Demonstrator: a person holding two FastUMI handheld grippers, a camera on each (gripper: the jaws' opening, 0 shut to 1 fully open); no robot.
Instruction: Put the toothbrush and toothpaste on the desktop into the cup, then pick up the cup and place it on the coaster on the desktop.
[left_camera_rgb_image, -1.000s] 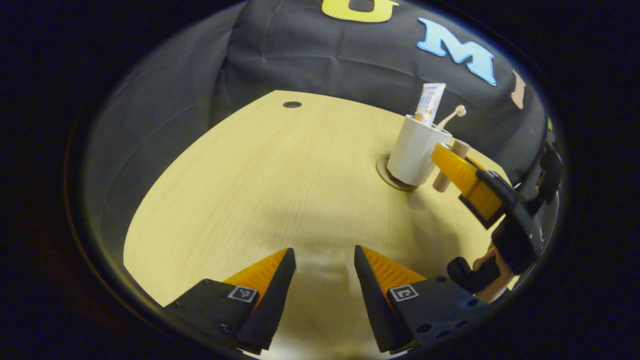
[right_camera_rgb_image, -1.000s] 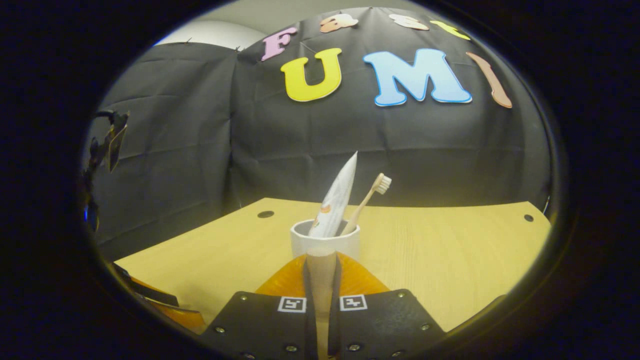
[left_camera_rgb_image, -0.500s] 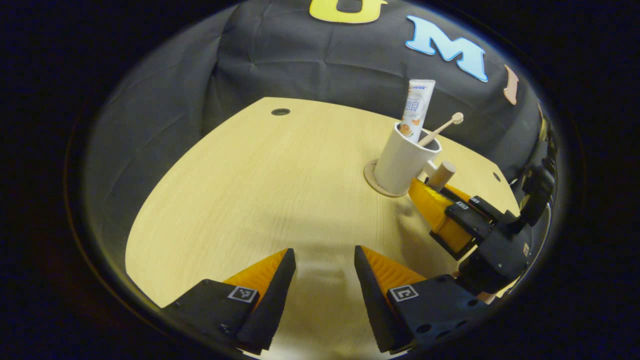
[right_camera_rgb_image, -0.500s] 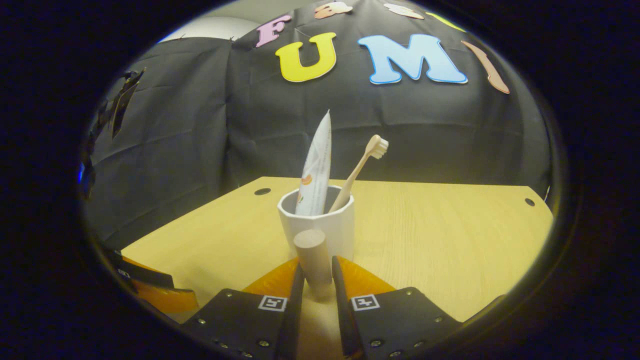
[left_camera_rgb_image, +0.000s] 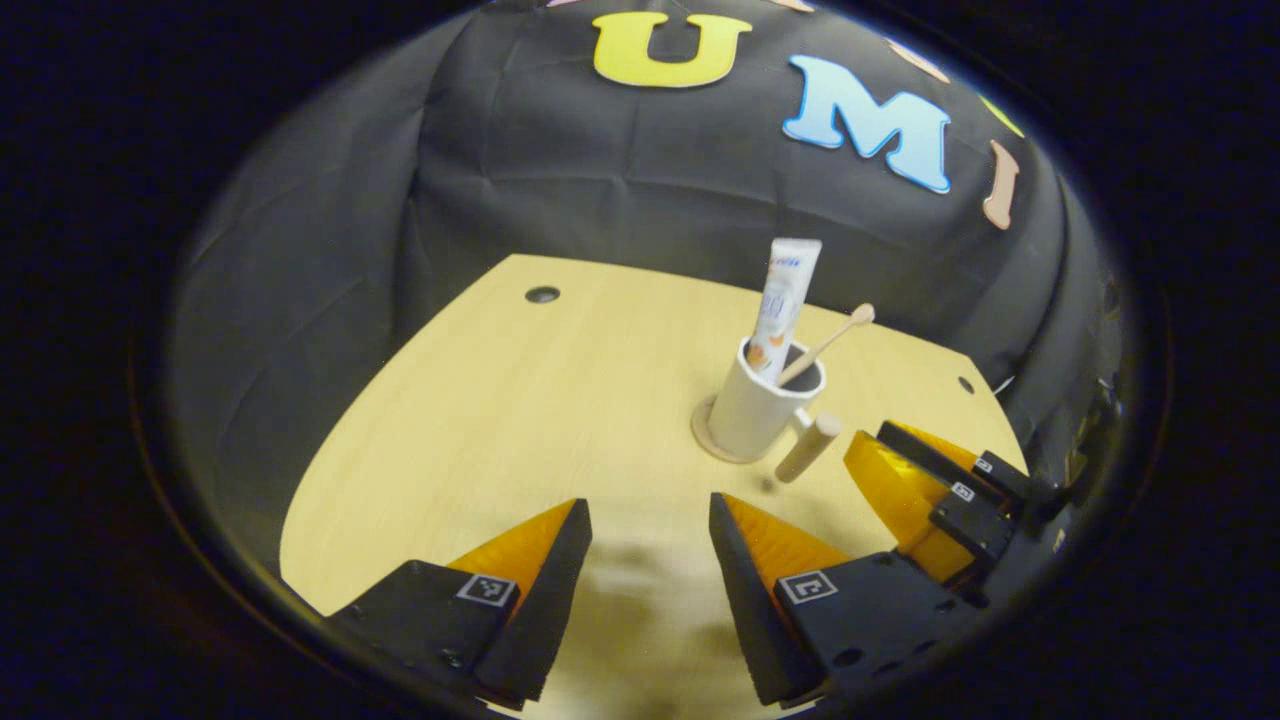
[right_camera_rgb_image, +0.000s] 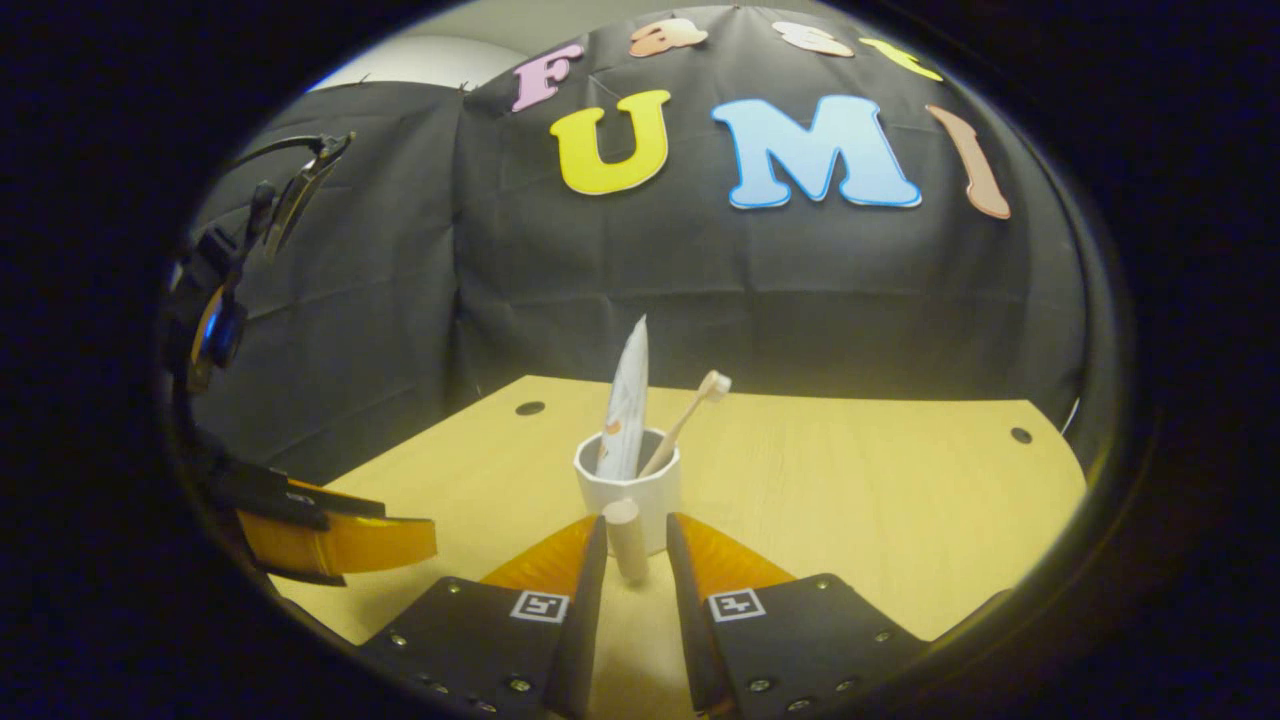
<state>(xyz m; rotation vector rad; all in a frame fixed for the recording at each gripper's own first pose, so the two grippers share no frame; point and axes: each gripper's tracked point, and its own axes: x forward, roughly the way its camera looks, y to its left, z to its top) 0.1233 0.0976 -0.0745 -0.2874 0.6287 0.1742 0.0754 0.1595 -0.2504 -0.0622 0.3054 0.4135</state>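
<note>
The white cup (left_camera_rgb_image: 752, 412) stands upright on the round coaster (left_camera_rgb_image: 705, 443), out toward the far side of the pale wooden desktop (left_camera_rgb_image: 520, 410) and short of the black cloth wall behind it. The toothpaste (left_camera_rgb_image: 780, 305) stands in the cup, its flat crimped end pointing up well above the rim, and the toothbrush (left_camera_rgb_image: 830, 342) leans out of the cup beside it, bristle head uppermost and tilted away from the tube. A round wooden handle (left_camera_rgb_image: 808, 448) sticks out from the cup's side toward the near edge of the desk. In the right gripper view the right gripper (right_camera_rgb_image: 636, 530) sits just short of the cup, its two fingers parted narrowly with the end of that handle (right_camera_rgb_image: 626, 535) between them; a sliver of gap shows on each side, so they press on nothing. In the left gripper view the same gripper (left_camera_rgb_image: 915, 470) shows low and to the side of the cup, clear of it. The left gripper (left_camera_rgb_image: 645, 520) hovers over bare desk nearer than the cup, well apart from it, its fingers spread fairly wide and holding nothing.
</note>
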